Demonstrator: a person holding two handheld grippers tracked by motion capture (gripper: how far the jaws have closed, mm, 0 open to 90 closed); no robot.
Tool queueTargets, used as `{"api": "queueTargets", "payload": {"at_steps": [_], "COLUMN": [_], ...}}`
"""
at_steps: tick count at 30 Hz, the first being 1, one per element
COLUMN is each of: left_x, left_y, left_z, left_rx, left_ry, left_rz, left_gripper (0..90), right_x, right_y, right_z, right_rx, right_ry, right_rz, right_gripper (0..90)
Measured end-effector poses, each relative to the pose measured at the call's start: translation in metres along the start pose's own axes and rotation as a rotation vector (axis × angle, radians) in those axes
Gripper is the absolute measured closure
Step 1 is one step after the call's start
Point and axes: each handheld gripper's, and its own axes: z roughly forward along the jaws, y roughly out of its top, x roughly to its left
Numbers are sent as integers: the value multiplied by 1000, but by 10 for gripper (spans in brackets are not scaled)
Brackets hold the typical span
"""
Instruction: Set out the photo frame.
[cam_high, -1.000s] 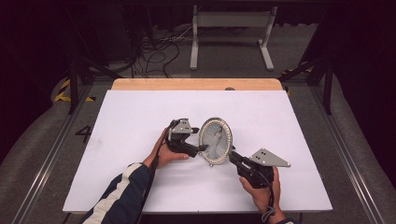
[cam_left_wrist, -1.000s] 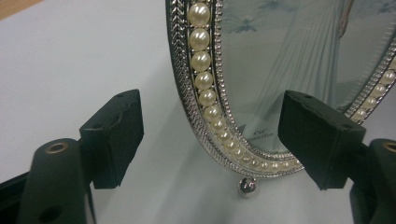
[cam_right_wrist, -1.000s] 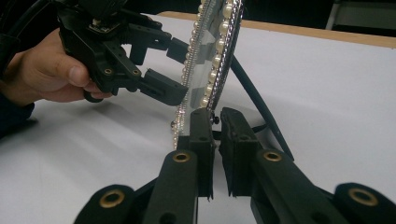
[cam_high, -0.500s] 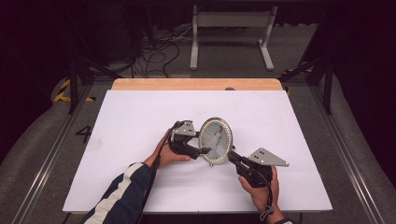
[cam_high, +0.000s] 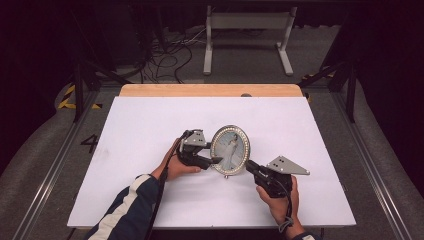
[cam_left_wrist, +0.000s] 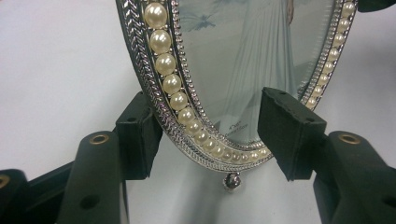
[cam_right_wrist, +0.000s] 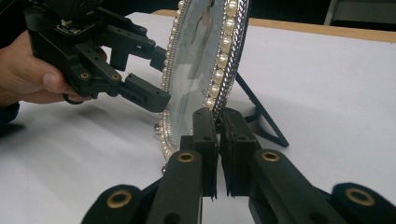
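R gripper clamps pearl-rimmed oval frame upright on desk; L gripper just closing round rim, pads not pressing yet. Next: finish L grip.

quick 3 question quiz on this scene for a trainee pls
1. True or false: the right gripper is clamped on the rim of the frame.
2. What stands between the jaws of the left gripper?
A. the frame's lower edge
B. a cable
C. nothing
3. What props the frame up at the back?

Key
1. True: its pads pinch the pearl rim from both sides.
2. A: the jaws have just been closing, but the right pad stands off the glass and the left pad's contact is hidden behind the rim.
3. A black stand on the table.
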Motion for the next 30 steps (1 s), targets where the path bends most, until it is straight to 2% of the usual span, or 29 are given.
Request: {"api": "queueTargets", "payload": {"at_steps": [1,12,20,30], "left_x": [-2,-7,-10,-12], "left_y": [-1,-9,-12,-15], "left_z": [-2,-11,-15,-19], "left_rx": [7,25,35,43], "left_ry": [25,58,61,73], "left_rz": [16,35,44,49], "left_gripper": [441,476,481,549], "right_x": [0,-2,-4,-4], "right_y": [0,3,5,6], "right_z": [1,9,14,18], "right_rx": [2,-3,7,9], "right_ry": [-4,-7,-2,-9], "right_rz": [0,-5,-8,-9], "right_gripper": [850,839,834,831]}}
